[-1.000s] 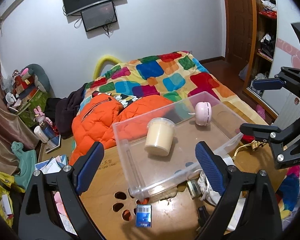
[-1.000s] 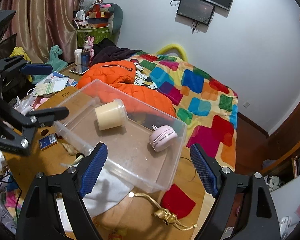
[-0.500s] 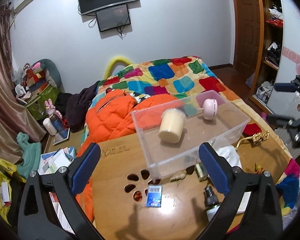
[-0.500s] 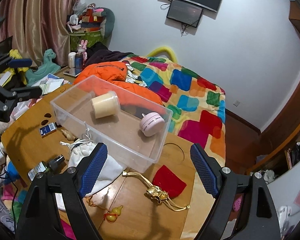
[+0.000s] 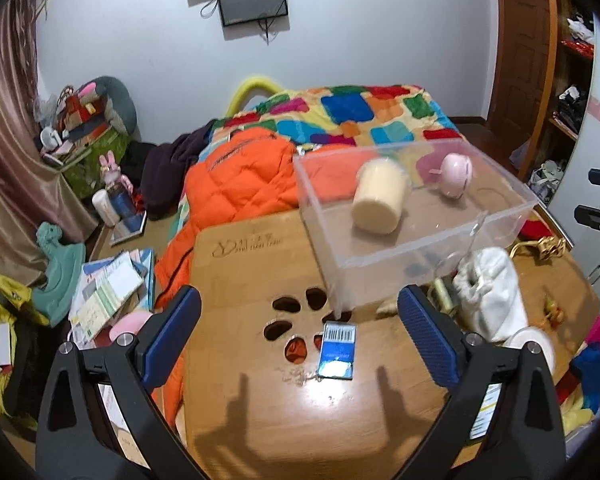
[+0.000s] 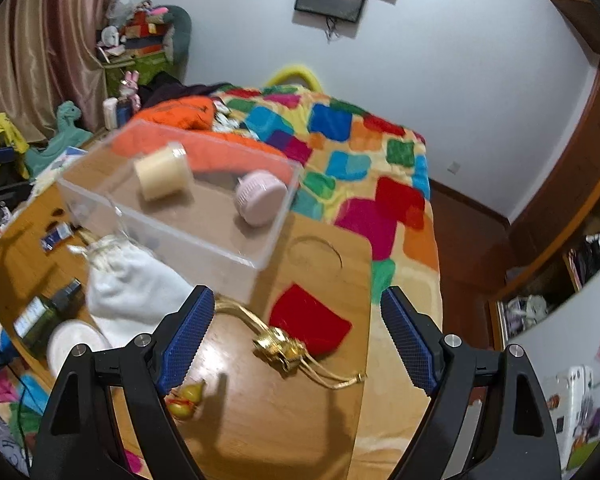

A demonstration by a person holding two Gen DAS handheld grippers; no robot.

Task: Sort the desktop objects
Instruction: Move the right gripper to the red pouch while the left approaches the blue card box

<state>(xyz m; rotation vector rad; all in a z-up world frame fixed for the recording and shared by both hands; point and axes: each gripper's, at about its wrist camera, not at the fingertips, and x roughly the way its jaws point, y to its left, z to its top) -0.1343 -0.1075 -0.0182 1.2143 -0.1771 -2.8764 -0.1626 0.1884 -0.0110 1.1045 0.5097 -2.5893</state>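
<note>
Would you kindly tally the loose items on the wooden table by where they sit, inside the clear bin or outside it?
Inside the bin: 2, cream jar, pink fan.
Outside: 7, white pouch, red pouch, gold chain, gourd charm, blue card, dark bottle, white lid.
Total: 9.

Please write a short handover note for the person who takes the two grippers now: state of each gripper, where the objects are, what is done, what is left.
Left gripper: open, empty, over the wooden table, near the blue card.
Right gripper: open, empty, over the gold tassel ornament and red pouch.
Done: cream jar and pink fan lie inside the clear box.
Left on the table: blue card, white drawstring bag, dark bottle, round white lid, small yellow gourd charm, gold ornament, red pouch. Some small items sit half hidden by the front wall of the box.
</note>
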